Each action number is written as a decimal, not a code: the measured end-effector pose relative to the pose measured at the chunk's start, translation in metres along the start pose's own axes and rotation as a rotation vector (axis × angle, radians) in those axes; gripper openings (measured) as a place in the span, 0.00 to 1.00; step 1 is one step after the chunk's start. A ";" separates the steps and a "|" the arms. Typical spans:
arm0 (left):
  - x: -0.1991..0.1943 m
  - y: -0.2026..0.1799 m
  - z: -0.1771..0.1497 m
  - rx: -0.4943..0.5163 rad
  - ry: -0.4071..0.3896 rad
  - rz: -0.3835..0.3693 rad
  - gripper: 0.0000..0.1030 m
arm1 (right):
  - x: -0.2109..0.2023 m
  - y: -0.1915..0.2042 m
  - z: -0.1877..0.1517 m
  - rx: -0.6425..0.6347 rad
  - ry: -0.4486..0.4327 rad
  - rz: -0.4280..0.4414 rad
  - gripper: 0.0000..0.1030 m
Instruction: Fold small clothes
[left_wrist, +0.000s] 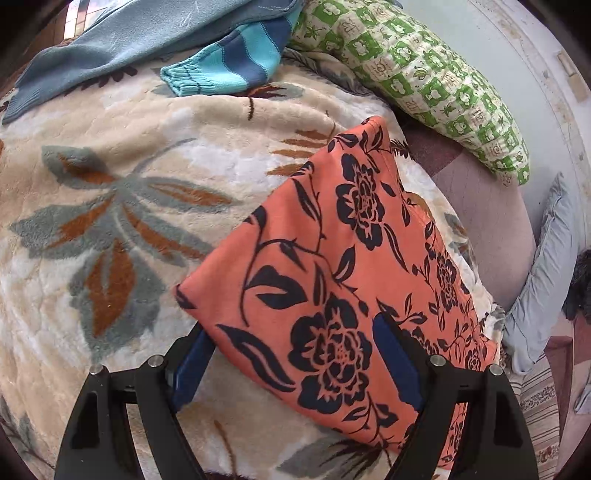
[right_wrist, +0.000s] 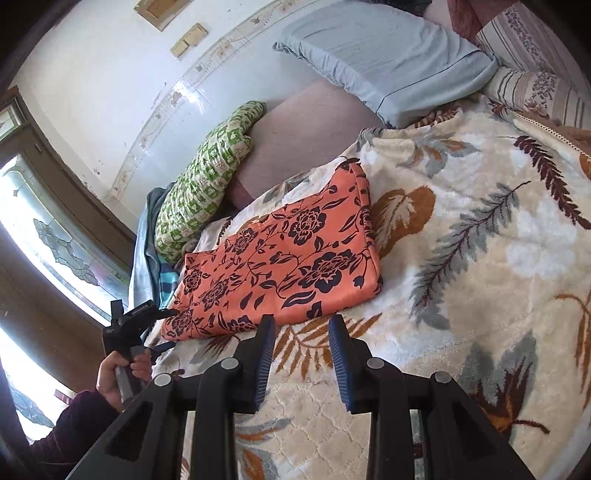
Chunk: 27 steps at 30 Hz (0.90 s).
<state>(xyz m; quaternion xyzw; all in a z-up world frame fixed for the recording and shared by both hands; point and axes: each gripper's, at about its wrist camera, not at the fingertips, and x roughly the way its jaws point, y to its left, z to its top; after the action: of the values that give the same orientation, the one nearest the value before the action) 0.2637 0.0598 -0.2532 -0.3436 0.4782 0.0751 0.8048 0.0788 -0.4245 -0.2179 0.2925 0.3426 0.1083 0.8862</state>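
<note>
While the orange garment (left_wrist: 332, 236) lies folded, left tongs (left_wrist: 295, 354) gape astride its corner, seemingly unclamped.

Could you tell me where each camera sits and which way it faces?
Left wrist: on the left gripper, tilted down at the orange floral cloth on the leaf blanket; wide jaws straddle the cloth's near corner.
Right wrist: on the right gripper, facing across the bed; jaws empty; the left hand shows.
Shared: cloth, blanket, green pillow, blue pillow.
</note>
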 end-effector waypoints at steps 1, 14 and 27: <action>0.006 -0.005 0.003 -0.001 -0.001 0.008 0.83 | 0.000 0.000 0.000 -0.001 0.001 0.011 0.32; 0.020 -0.014 0.000 -0.009 -0.076 0.038 0.59 | -0.003 -0.006 0.000 0.025 0.039 0.046 0.32; -0.023 0.020 0.006 -0.094 -0.029 -0.171 0.82 | 0.020 -0.004 -0.001 0.026 0.087 -0.013 0.32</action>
<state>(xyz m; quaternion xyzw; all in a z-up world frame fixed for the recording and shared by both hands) 0.2467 0.0832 -0.2421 -0.4194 0.4314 0.0335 0.7981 0.0931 -0.4188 -0.2320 0.2967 0.3839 0.1110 0.8673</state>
